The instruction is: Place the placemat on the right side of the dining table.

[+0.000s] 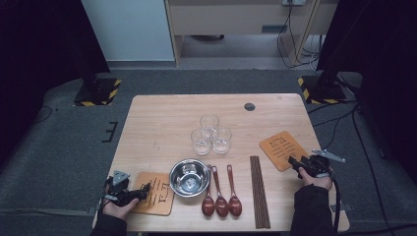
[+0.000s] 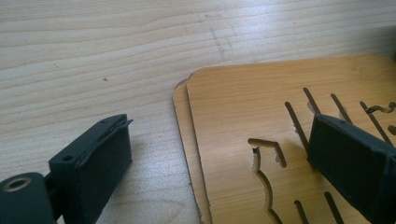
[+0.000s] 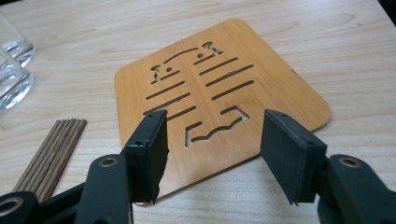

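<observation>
Two cut-out wooden mats (image 2: 261, 107) lie stacked at the table's near left corner, the lower one's edge (image 2: 180, 100) peeking out. My left gripper (image 1: 145, 189) is low at their left edge; in its own view it (image 2: 219, 126) is open, one jaw over bare table and the other over the top mat. A single wooden mat (image 1: 280, 147) lies at the right. My right gripper (image 1: 293, 161) is at that mat's near edge, and in its own view it (image 3: 215, 123) is open just above the mat (image 3: 275, 88), gripping nothing.
A steel bowl (image 1: 189, 177) sits at the centre front, with three brown spoons (image 1: 221, 196) and a bundle of dark chopsticks (image 1: 259, 191) to its right. Three clear glasses (image 1: 210, 135) stand clustered mid-table. The chopsticks (image 3: 51, 149) and glasses (image 3: 14, 79) lie left of my right gripper.
</observation>
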